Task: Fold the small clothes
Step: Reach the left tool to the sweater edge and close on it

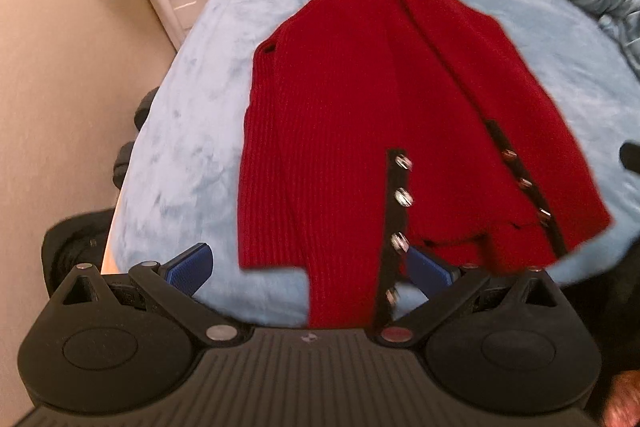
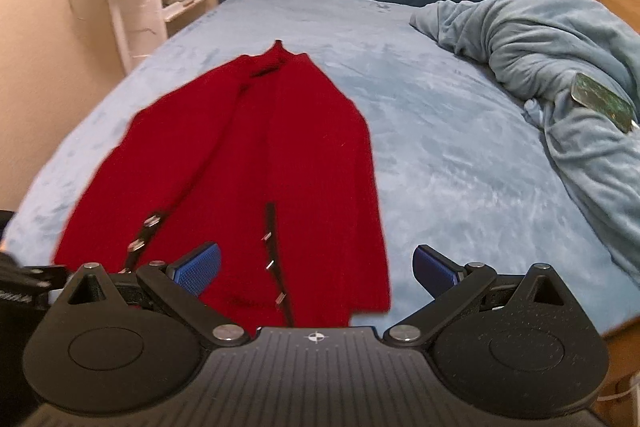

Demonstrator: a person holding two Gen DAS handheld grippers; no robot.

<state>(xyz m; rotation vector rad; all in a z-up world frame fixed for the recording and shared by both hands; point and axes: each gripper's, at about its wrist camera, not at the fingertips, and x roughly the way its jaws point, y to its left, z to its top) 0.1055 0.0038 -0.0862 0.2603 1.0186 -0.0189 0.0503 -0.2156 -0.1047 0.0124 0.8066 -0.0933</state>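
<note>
Bare bed (image 2: 440, 155) right — heaped blanket (image 2: 560, 67) beyond

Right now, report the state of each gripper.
Left gripper: open, holding nothing, over the near hem of the red cardigan.
Right gripper: open, holding nothing, over the cardigan's near hem.

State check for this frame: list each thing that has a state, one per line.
Cardigan: laid flat on the bed, partly folded lengthwise, unbuttoned at the near end.
Left gripper: open, empty, over the cardigan's near edge.
Right gripper: open, empty, over the near edge.
Blanket: bunched up at the bed's far right.
</note>
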